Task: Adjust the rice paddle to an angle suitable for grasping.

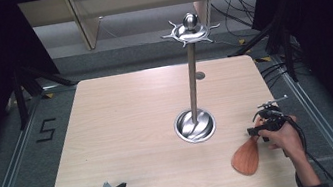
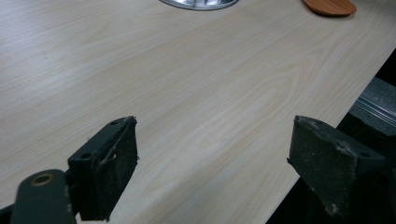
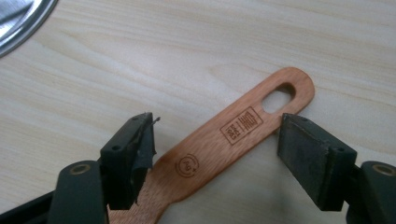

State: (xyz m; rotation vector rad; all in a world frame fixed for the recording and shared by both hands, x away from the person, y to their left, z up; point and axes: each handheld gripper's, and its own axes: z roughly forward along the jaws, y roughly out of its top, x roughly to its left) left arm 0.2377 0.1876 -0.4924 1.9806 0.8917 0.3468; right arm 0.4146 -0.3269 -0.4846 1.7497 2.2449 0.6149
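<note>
The right gripper holds its jaws spread astride the wooden spatula's handle on the bench, not pinching, while the left gripper rests wide open.

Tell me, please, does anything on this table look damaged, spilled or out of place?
Nothing is spilled or broken. The wooden spatula lies flat on the table instead of hanging on the metal hook stand. The right gripper straddles its handle, open. One small flaw: the pad on one of its fingers looks frayed.
</note>
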